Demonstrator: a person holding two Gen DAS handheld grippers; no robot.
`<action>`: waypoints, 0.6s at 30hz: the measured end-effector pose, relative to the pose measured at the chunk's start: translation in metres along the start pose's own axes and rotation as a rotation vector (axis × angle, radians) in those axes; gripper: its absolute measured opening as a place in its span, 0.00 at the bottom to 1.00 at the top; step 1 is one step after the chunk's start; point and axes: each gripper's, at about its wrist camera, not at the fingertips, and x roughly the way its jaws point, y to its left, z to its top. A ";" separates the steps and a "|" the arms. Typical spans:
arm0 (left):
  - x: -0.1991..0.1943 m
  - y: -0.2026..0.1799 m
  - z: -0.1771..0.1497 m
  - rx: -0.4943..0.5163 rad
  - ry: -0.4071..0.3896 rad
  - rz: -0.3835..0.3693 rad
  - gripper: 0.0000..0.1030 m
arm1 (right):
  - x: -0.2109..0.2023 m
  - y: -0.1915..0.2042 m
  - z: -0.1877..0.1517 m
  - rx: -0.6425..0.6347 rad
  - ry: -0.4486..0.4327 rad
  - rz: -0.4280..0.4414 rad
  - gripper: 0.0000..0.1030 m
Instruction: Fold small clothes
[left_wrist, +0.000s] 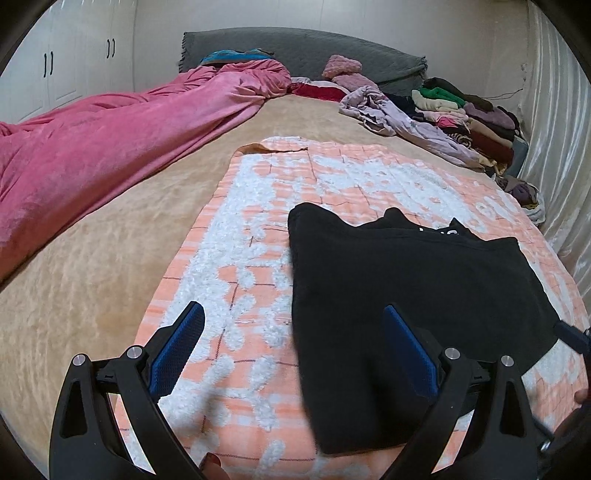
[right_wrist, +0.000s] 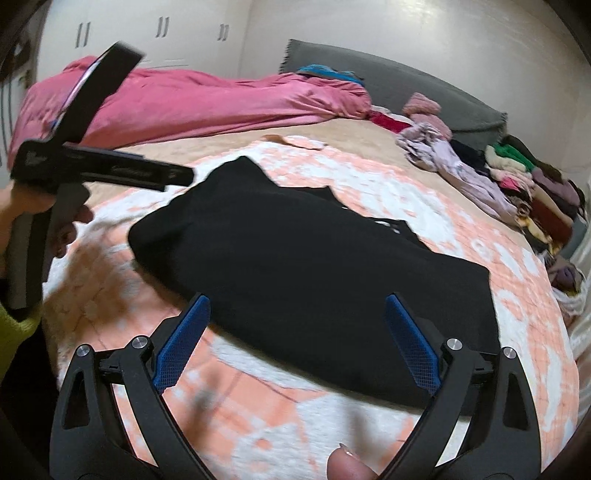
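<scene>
A black garment (left_wrist: 402, 295) lies partly folded and flat on an orange-and-white patterned towel (left_wrist: 251, 236) on the bed; it also shows in the right wrist view (right_wrist: 314, 254). My left gripper (left_wrist: 293, 317) is open and empty above the garment's near left edge, its right finger over the black cloth. My right gripper (right_wrist: 297, 310) is open and empty above the garment's near edge. The left gripper's body (right_wrist: 92, 162), held in a hand, shows at the left of the right wrist view.
A pink blanket (left_wrist: 122, 136) lies along the left of the bed. A pile of clothes (left_wrist: 465, 114) sits at the far right by a curtain (left_wrist: 554, 147). A grey headboard (left_wrist: 295, 51) and white cupboards (left_wrist: 66, 66) stand behind.
</scene>
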 end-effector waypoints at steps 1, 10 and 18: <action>0.001 0.001 0.001 -0.001 0.002 0.001 0.94 | 0.002 0.004 0.001 -0.011 0.006 0.006 0.87; 0.015 0.018 0.015 -0.042 0.026 -0.001 0.94 | 0.030 0.038 0.004 -0.092 0.067 0.056 0.87; 0.043 0.023 0.033 -0.087 0.085 -0.062 0.93 | 0.054 0.070 0.006 -0.213 0.104 0.032 0.86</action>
